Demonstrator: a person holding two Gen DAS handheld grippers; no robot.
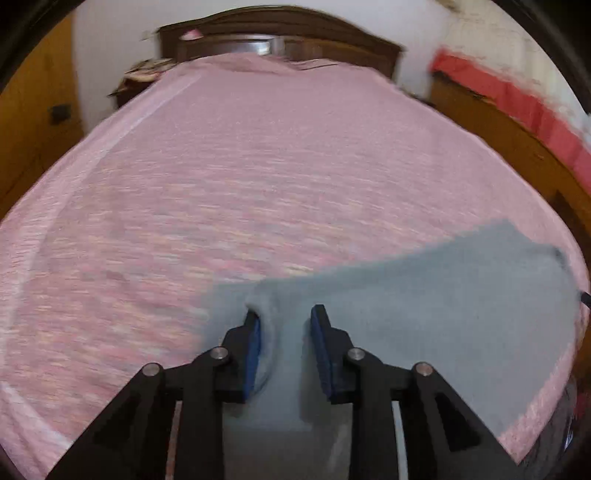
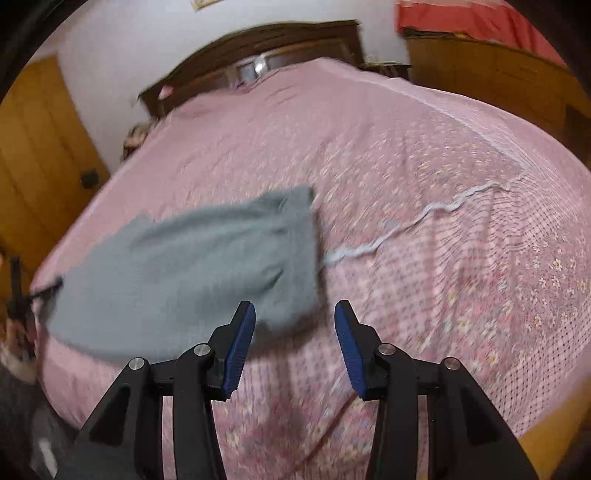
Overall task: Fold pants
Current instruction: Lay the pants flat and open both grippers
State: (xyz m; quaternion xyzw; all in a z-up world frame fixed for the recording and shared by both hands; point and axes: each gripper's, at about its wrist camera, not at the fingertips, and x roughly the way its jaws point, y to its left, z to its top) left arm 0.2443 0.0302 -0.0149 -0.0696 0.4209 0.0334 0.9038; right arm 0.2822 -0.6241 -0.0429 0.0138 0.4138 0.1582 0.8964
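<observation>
Grey-blue pants point(image 1: 424, 295) lie folded flat near the front edge of a pink bed cover point(image 1: 221, 166). My left gripper point(image 1: 285, 312) stands over their left end, pointing steeply down. Its jaws stand a little apart with cloth between them. A raised ridge of the fabric rests against the left pad point(image 1: 255, 343); the right pad looks clear of it. In the right wrist view the pants point(image 2: 184, 258) stretch to the left. My right gripper point(image 2: 294, 304) is open above the bed cover point(image 2: 443, 184), just right of the pants' near corner, with nothing between its fingers.
A pale cord or strip point(image 2: 406, 225) trails across the cover to the right of the pants. A dark wooden headboard point(image 1: 280, 33) stands at the far end. A wooden cabinet topped with red cloth point(image 1: 498, 92) is on the right, an orange door point(image 1: 29, 110) on the left.
</observation>
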